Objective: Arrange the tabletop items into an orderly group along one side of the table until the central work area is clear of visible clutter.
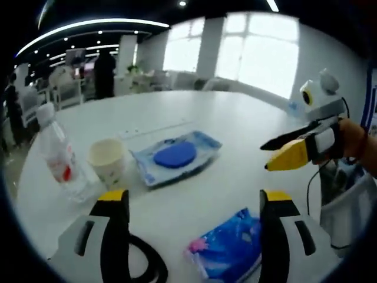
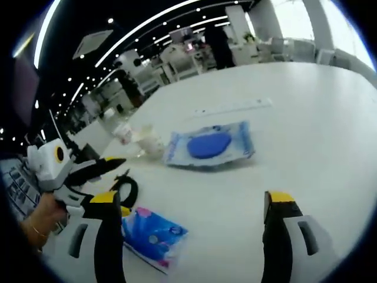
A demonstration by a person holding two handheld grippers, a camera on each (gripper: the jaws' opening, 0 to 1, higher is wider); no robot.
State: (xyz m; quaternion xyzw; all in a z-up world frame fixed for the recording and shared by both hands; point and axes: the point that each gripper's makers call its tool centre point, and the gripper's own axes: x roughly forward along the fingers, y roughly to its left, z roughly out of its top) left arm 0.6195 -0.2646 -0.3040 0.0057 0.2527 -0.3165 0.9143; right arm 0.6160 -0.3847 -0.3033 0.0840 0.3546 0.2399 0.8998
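Note:
A flat wet-wipes pack with a round blue lid lies mid-table, also seen as the wipes pack. Left of it stand a paper cup and a clear water bottle with a red label. A blue tissue packet lies close in front, just inside the right jaw of my left gripper, which is open and holds nothing. My right gripper is open over bare table, with the tissue packet by its left jaw. The right gripper hovers at the table's right side.
A black cable loop lies near the tissue packet. The white table stretches far back toward bright windows. A hand holds the left gripper. Office desks and people stand in the background.

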